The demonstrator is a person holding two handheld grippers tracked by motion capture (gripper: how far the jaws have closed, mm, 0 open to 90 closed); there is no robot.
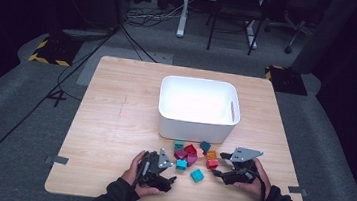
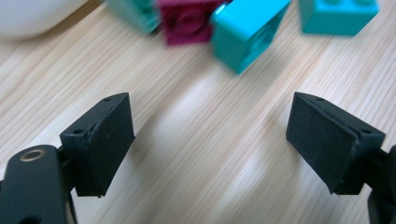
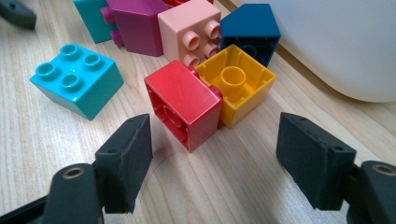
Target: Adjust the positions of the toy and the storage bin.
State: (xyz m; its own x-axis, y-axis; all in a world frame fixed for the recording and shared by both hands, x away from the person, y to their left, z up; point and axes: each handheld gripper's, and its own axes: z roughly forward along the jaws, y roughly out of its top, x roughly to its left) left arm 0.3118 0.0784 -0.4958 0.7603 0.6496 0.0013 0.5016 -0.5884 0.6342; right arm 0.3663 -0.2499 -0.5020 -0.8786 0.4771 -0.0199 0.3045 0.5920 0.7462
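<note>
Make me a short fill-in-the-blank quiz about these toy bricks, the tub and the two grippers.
1. The right gripper faces a red brick that touches a ____ brick beside it.
2. The jaws of the left gripper stand ____, with nothing between them.
3. The white tub sits ____ the pile of bricks, seen from the person's side.

Missing words: yellow; open; behind

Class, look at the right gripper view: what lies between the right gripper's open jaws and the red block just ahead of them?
Nothing but bare wooden table. The right gripper stands open, short of the red block, which touches the yellow block.
</note>
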